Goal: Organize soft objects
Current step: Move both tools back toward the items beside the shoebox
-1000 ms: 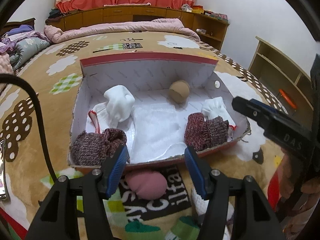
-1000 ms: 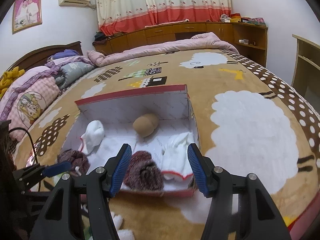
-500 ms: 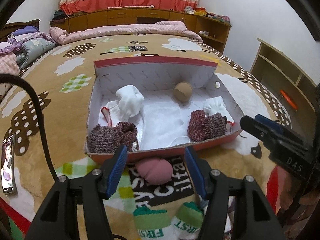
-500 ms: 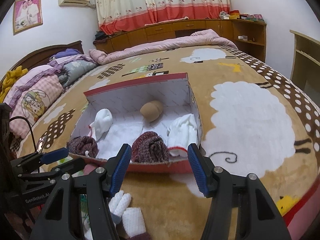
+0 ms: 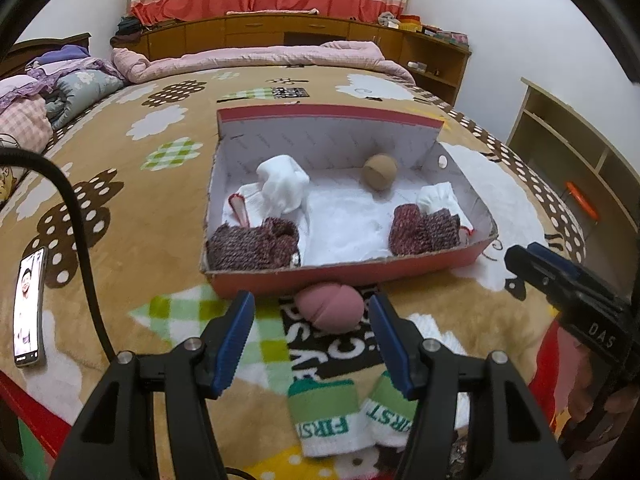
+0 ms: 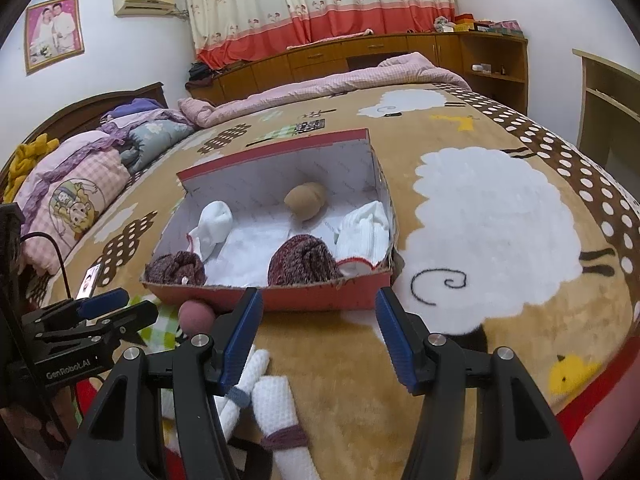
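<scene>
Rolled pink sock (image 5: 330,307) lies on the bed just outside the red box's (image 5: 348,272) near wall, dead ahead of the open, empty left tongs (image 5: 311,320), nearer them than the open right tongs (image 6: 318,322).

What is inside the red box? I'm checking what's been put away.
The red box holds a tan ball, two white bundles, two maroon knits and white lining; anything beneath is hidden.

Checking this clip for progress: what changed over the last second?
Both grippers, left and right, drew back from the box, bringing the pink sock ball and green-banded socks into view. Nothing was grasped or released; jaws stayed open, box contents unmoved.
</scene>
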The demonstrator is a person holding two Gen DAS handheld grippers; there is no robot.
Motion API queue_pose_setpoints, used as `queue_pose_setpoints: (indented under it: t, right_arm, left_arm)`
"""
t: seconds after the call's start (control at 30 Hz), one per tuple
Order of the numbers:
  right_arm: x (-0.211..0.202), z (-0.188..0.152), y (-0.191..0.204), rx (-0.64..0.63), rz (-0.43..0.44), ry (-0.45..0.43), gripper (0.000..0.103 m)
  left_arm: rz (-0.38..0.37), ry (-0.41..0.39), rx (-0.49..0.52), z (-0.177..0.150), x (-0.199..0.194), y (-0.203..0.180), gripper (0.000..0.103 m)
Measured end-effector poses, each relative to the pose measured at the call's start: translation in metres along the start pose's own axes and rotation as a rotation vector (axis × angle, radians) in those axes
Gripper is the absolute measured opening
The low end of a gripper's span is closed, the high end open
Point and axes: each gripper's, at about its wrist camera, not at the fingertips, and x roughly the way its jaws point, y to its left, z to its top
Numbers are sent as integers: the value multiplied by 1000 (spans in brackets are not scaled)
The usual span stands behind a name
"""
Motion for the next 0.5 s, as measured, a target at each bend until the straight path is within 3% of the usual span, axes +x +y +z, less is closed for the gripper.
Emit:
queue_pose_setpoints:
  t: [0.5]
  right_arm:
    - [-12, -26, 5, -8, 12, 26, 60]
  left_arm:
    - [2, 41, -23, -26, -8, 13, 63]
